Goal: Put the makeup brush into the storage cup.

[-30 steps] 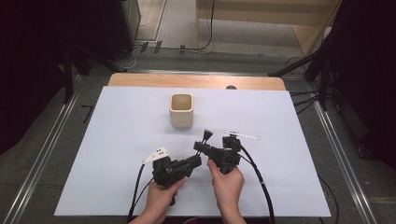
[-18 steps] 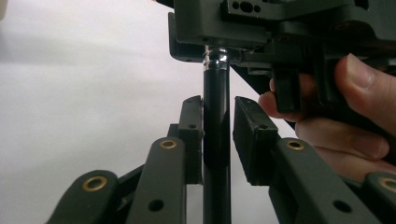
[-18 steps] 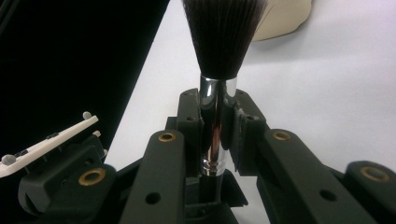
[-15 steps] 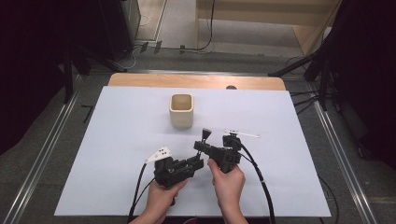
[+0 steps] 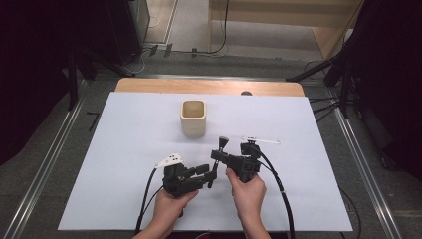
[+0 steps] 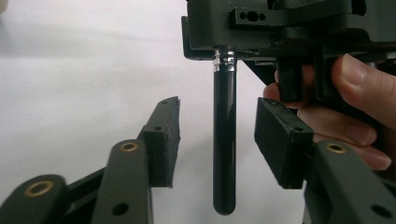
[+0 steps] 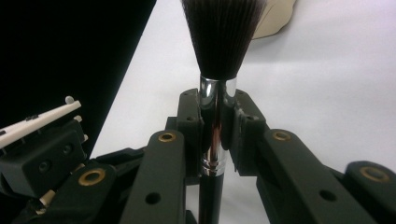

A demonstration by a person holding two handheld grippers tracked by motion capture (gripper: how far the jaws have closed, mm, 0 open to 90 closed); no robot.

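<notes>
Near the worktop's (image 5: 124, 149) front edge, the right gripper (image 7: 217, 135) pinches a black-bristled brush (image 7: 219, 42) by its silver collar. The left gripper's (image 6: 217, 140) fingers have just been opening and stand spread around its glossy black handle, untouching. Open worktop lies all around; a beige cup (image 5: 193, 117) stands well apart.

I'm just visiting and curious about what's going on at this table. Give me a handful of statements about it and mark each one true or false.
1. The right gripper is clamped on a makeup brush. True.
2. The left gripper is squeezing the brush's handle. False: its jaws have just been opening, and the handle stands between the pads without touching them.
3. The brush is standing in the beige cup. False: the brush is held above the white mat, apart from the cup.
4. The cup stands upright on the mat beyond both grippers. True.
5. The brush's bristles are white. False: they are dark.
</notes>
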